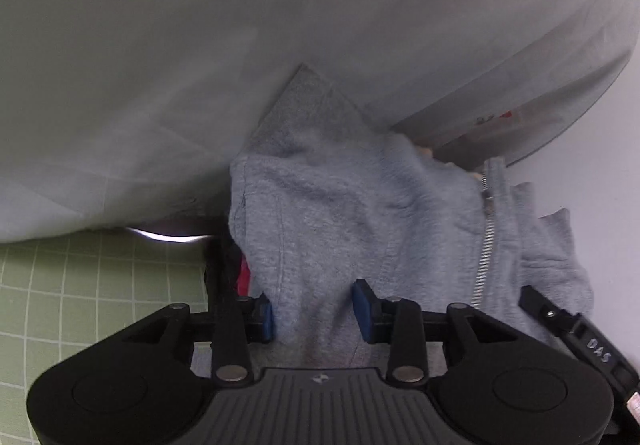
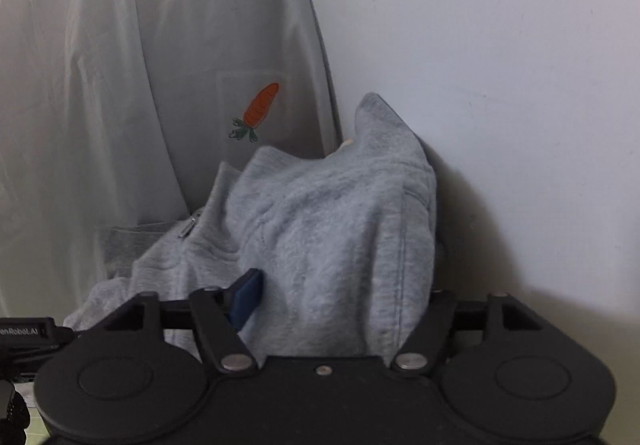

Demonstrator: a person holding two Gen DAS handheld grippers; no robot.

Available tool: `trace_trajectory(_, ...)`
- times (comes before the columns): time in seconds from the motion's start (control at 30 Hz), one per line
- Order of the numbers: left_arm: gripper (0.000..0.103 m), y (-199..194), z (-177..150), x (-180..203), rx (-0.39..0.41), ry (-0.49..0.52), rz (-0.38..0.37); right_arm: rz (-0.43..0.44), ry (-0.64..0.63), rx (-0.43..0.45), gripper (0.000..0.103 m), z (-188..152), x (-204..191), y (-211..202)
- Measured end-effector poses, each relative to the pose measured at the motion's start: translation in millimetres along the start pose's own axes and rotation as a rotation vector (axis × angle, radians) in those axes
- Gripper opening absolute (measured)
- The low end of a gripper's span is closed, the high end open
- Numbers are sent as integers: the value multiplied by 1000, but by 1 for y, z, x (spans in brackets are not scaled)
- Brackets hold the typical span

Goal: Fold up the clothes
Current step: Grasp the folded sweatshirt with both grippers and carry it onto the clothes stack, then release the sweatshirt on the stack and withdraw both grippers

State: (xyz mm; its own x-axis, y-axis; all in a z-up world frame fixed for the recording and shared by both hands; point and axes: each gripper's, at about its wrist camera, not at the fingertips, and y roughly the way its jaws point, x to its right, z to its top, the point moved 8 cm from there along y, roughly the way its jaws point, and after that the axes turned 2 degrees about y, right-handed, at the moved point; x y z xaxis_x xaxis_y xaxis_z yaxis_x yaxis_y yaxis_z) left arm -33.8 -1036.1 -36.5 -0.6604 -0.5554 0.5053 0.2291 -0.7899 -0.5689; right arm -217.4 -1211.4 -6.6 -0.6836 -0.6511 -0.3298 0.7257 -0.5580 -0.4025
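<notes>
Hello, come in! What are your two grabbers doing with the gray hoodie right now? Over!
Left gripper open, gray hoodie between its pads. Right gripper open wide around hoodie bunch. Hoodie heaped against white wall; carrot-print bag close beside.

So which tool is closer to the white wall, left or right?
Right. The right tool sits next to the wall, jaws around the grey hoodie. The left tool is farther out along the hoodie; in its view the right tool lies between it and the wall.
</notes>
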Motion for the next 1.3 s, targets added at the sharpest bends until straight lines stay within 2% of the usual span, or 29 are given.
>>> trace_trajectory(0.03,47,5,-4,-5,-2,-11,2,-7,12,9,87,-2,4,0)
trace_trajectory(0.1,60,6,-7,-10,7,-28,21,-2,36,1,92,-4,14,-3)
trace_trajectory(0.13,63,6,-8,-11,13,-28,34,-6,40,-1,95,-5,18,-6)
trace_trajectory(0.23,68,-3,-10,-12,30,20,81,-13,53,-12,96,-11,21,-20)
trace_trajectory(0.3,77,-15,-14,-10,37,63,112,-26,43,-13,96,-15,20,-33)
trace_trajectory(0.47,82,-69,-30,11,74,173,122,-79,-52,-6,100,-24,11,-75)
trace_trajectory(0.6,103,-122,-53,35,118,229,110,-88,-142,13,103,-32,2,-116)
trace_trajectory(0.7,103,-156,-80,51,116,250,92,-86,-139,11,103,-41,-3,-151)
trace_trajectory(0.87,103,-204,-135,56,67,272,143,-97,-170,-5,103,-64,-22,-210)
trace_trajectory(0.97,103,-224,-160,56,50,276,150,-79,-159,-34,103,-83,-29,-241)
trace_trajectory(1.3,103,-276,-204,54,46,308,168,-119,-153,-129,103,-148,-35,-319)
